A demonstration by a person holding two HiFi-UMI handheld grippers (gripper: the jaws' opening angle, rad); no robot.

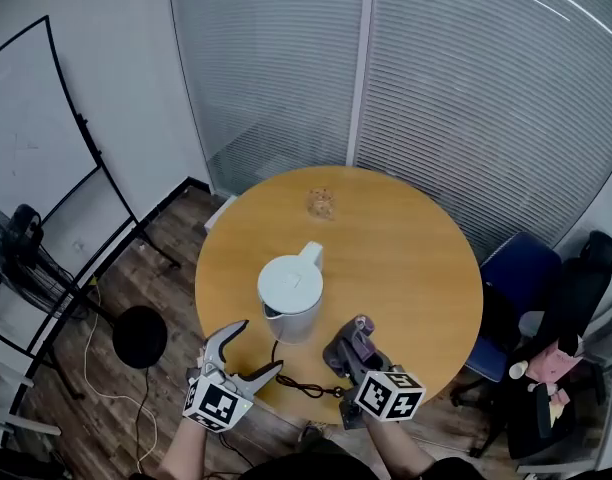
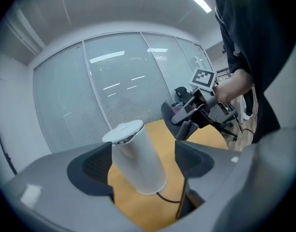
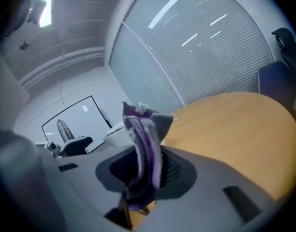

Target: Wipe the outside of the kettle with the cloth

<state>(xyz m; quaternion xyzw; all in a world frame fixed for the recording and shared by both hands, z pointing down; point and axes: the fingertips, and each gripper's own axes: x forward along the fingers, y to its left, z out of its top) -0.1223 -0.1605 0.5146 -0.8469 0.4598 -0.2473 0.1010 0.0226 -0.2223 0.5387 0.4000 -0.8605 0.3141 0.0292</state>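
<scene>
A white electric kettle [image 1: 291, 293] stands near the front of the round wooden table [image 1: 406, 258], its black cord [image 1: 301, 383] trailing to the table edge. My left gripper [image 1: 248, 350] is open just in front-left of it; in the left gripper view the kettle [image 2: 137, 159] stands between the spread jaws, untouched. My right gripper [image 1: 352, 343] is shut on a purple and grey cloth [image 1: 362, 336], just right of the kettle. In the right gripper view the cloth [image 3: 144, 151] stands up from the jaws and the kettle [image 3: 116, 133] peeks out behind it.
A small clear glass [image 1: 321, 204] sits at the table's far side. A blue chair [image 1: 521, 283] and a black chair with things on it [image 1: 561, 368] stand to the right. A whiteboard stand [image 1: 46, 168] and a round black stool [image 1: 140, 336] are on the left.
</scene>
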